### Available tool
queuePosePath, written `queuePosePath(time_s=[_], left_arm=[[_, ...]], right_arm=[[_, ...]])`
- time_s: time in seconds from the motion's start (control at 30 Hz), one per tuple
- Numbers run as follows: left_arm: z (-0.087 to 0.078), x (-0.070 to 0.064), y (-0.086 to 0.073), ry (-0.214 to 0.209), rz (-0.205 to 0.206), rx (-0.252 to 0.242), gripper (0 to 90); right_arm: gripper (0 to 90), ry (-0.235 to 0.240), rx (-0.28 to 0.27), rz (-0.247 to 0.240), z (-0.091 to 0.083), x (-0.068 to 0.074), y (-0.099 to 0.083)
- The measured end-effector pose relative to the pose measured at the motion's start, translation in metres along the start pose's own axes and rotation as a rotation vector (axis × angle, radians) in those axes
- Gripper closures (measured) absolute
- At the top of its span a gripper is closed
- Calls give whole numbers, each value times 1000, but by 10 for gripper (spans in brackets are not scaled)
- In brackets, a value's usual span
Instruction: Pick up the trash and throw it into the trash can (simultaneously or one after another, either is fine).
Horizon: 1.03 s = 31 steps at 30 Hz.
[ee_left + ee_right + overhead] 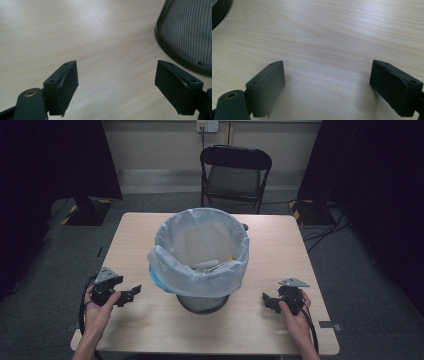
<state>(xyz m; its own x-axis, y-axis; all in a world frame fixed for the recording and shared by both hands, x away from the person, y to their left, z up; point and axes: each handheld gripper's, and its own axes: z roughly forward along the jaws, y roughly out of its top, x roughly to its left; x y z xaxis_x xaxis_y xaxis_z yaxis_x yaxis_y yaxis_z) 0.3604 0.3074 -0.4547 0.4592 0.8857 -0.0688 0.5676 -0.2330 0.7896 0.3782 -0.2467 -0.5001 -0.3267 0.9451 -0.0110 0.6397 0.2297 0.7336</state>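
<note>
Black mesh wastebasket (202,302) lined with a pale translucent plastic bag (200,270) stands at the middle of our light wooden table (150,325), and we take it as our landmark. Inside the bag lie a few scraps, a whitish piece and something yellow, too small for us to tell apart.

Our left tongs (131,294) sit to the left of the wastebasket, near its foot but apart from it, low over the table. In the left gripper view its two black jaws stand wide apart with bare wood between them, gripping nothing, and the mesh wall (190,32) of the wastebasket rises at the upper right.

Our right tongs (267,301) sit to the right of the wastebasket, also apart from it. In the right gripper view the jaws are spread just as wide and hold nothing.

Behind the wastebasket, beyond the table, stands a dark folding chair (235,172).
</note>
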Motion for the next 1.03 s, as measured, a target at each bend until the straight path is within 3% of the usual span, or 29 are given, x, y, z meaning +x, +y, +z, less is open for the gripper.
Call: queuePosePath(time_s=[0.27, 0.37, 0.47, 0.5, 0.6, 0.67, 0.73, 1.03], left_arm=[[14, -10, -20, -9, 16, 97, 189], [19, -14, -27, -24, -5, 120, 189], [24, -17, -33, -5, 27, 143, 157], [26, -19, -33, 10, 66, 154, 154], [28, -20, -33, 18, 69, 143, 119], [33, -16, -37, 20, 72, 107, 56], [34, -15, -36, 26, 76, 116, 27], [34, -15, -36, 26, 77, 116, 22]], right_arm=[[119, 0, 0, 0, 0, 0, 0], [119, 0, 0, 0, 0, 0, 0], [119, -1, 0, 0, 0, 0, 0], [119, -1, 1, 0, 0, 0, 0], [119, -1, 0, 0, 0, 0, 0], [119, -1, 0, 0, 0, 0, 0], [119, -1, 0, 0, 0, 0, 0], [119, -1, 0, 0, 0, 0, 0]])
